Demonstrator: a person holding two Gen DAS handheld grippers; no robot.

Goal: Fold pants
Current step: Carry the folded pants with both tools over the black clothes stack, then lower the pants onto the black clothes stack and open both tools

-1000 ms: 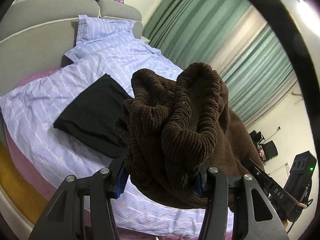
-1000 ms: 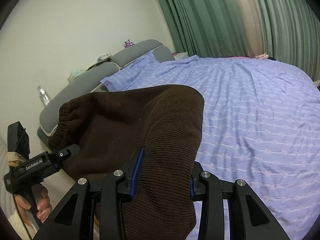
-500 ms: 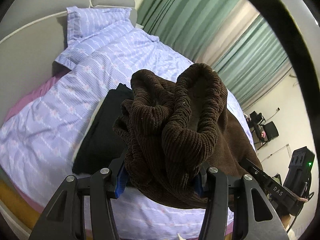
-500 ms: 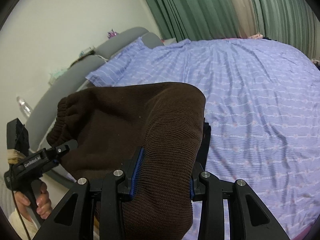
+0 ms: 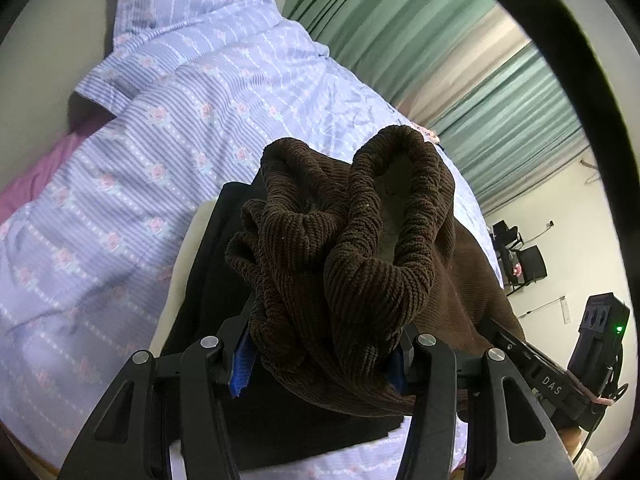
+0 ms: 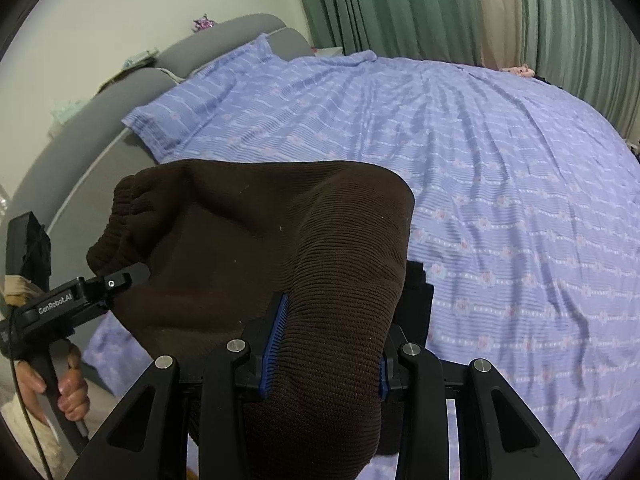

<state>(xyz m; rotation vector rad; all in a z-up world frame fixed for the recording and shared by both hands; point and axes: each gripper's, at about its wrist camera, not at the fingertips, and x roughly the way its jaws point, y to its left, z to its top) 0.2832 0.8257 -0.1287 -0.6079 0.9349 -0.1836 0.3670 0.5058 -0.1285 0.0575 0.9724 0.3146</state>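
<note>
Gripping brown corduroy pants [image 5: 352, 264], both grippers [image 5: 320, 356] [image 6: 326, 344] clamped them; only the left view showed a black folded garment [image 5: 208, 280] beneath.

Pants [image 5: 344, 264]: dark brown, fine ribbed corduroy. Folded garment [image 5: 208, 280] under them: plain black. Bedsheet [image 6: 500, 184]: lavender-blue, thin white stripes, rows of small pink flowers. Behind bedsheet: headboard [image 6: 96, 132] grey, pale piping; curtains [image 6: 400, 4] green with one beige band [image 6: 500, 12]. Gripper pads [image 6: 276, 332]: blue on black.
</note>
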